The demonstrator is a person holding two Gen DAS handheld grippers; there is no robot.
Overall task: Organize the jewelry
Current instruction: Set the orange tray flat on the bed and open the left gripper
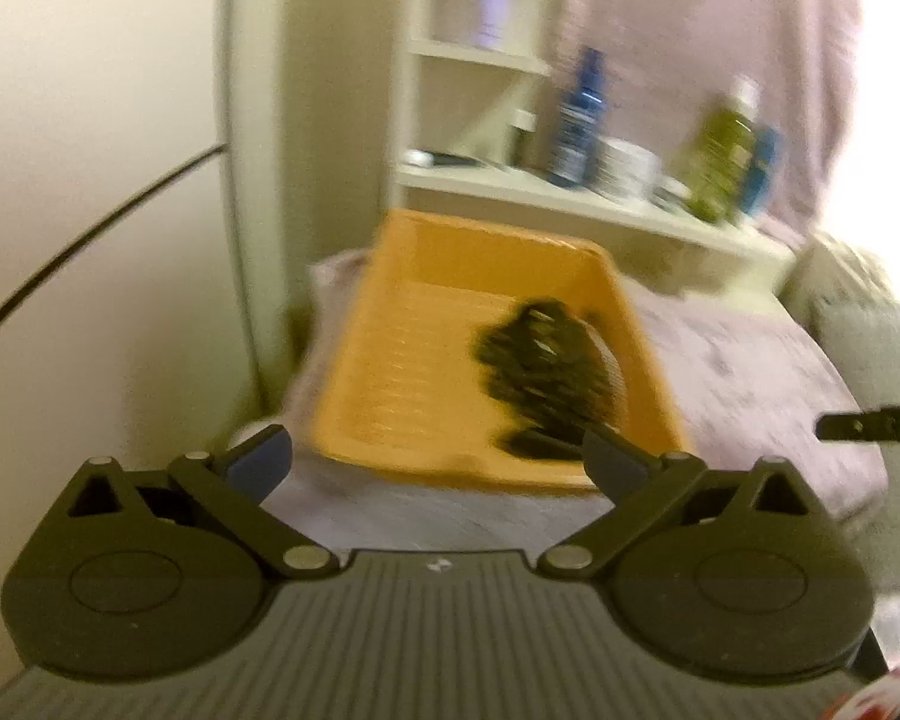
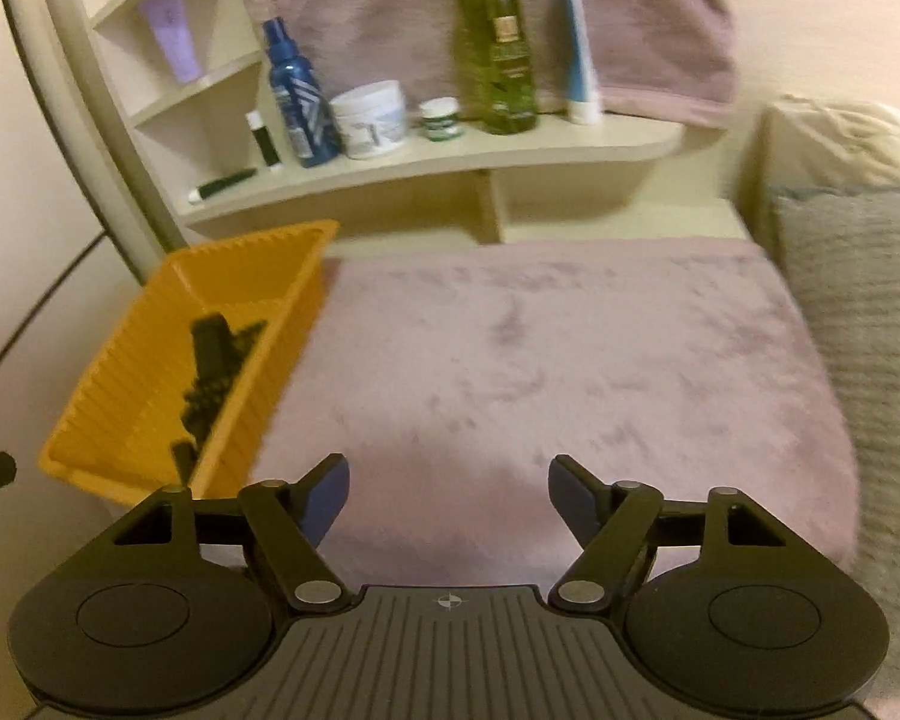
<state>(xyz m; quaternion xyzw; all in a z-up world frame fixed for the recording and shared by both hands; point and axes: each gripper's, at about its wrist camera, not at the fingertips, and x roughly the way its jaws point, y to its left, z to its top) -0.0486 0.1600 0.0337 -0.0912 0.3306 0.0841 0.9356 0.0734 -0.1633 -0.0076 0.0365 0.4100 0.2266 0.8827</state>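
- Orange basket (image 2: 150,384) is seen on pink cloth (image 2: 540,372), w/ dark jewelry pile (image 1: 540,372) already inside.
- Left gripper (image 1: 438,456): jaws spread, nothing held, just before basket.
- Right gripper (image 2: 449,501): jaws apart, empty, over bare cloth.
- No loose pieces spotted; task judged approx. done, tho left view is blurred.

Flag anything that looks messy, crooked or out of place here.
The dark jewelry lies in a tangled heap inside the orange basket, bunched to one side, not laid out. The basket sits askew at the blanket's left edge. On the shelf one small dark tube lies flat; the bottles stand upright.
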